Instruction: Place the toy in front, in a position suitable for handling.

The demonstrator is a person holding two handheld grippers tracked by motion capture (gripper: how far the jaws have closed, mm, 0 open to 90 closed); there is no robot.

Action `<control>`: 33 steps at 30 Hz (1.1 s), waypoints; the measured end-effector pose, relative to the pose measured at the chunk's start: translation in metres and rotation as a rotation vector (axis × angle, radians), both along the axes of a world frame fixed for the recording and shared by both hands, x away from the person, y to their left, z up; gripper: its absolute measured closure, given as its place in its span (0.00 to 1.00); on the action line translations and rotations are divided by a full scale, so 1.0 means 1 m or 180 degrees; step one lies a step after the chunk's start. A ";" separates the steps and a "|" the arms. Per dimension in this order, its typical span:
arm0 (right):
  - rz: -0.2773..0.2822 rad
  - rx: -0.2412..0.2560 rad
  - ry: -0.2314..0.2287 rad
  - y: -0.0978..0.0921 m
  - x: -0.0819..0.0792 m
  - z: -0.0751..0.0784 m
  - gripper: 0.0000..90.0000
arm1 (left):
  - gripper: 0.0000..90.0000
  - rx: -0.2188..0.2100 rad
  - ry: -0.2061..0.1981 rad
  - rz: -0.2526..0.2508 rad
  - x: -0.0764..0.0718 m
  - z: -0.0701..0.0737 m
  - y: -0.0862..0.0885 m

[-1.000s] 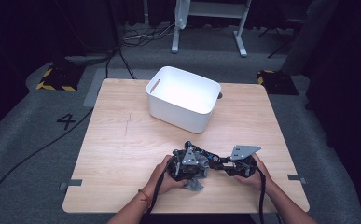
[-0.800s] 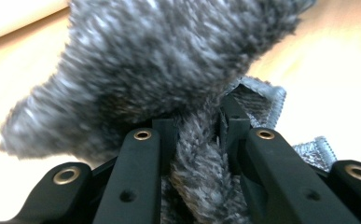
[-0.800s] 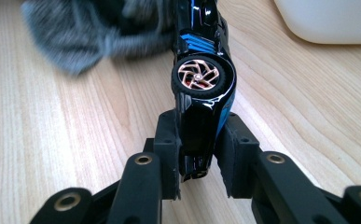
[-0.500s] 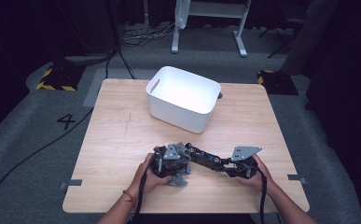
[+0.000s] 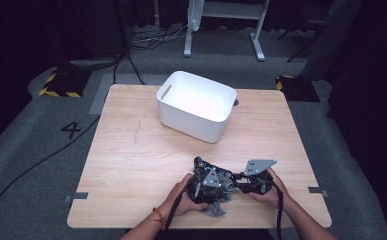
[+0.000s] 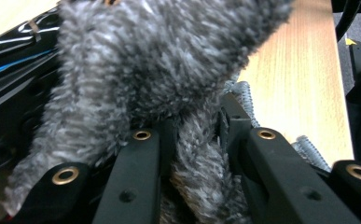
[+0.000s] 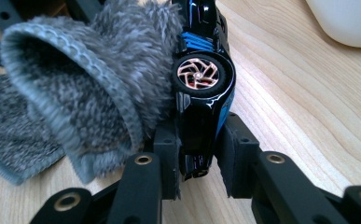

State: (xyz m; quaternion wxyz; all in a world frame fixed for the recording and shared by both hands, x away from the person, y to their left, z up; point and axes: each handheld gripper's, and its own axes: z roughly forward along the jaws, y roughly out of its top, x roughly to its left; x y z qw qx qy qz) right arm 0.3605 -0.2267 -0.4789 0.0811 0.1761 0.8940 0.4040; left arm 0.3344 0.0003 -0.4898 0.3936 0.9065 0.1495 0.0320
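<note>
My left gripper [image 6: 194, 135] is shut on a fold of a fluffy grey cloth [image 6: 159, 60], which presses against a glossy black toy car [image 6: 10, 56] at its left. In the right gripper view, my right gripper [image 7: 199, 135] is shut on that toy car [image 7: 201, 88], which has blue stripes and a copper-spoked wheel. The grey cloth [image 7: 85, 84] bunches against the car's side. From above, the left gripper [image 5: 208, 182] and right gripper [image 5: 253, 181] meet near the table's front edge, and part of the cloth [image 5: 215, 207] hangs below them.
A white bin [image 5: 196, 105] with a handle slot stands at the back middle of the wooden table [image 5: 131, 150]. A black cable trails from each gripper towards the person. Floor cables and a metal stand lie beyond the table.
The left gripper with the cloth slid left along the car half a second ago and has come back right against it. The right gripper has stayed in place.
</note>
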 end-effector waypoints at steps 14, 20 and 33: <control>-0.0003 -0.0063 -0.0018 -0.006 0.001 0.002 0.79 | 0.82 0.0181 -0.0042 0.0618 0.021 0.002 0.057; 0.0032 -0.0055 0.0036 -0.012 0.002 0.001 0.80 | 0.82 0.0094 0.0037 0.1003 0.031 0.003 0.089; 0.0008 -0.0129 0.0024 -0.006 0.001 -0.003 0.80 | 0.81 -0.0320 -0.0051 0.0118 0.000 0.027 0.034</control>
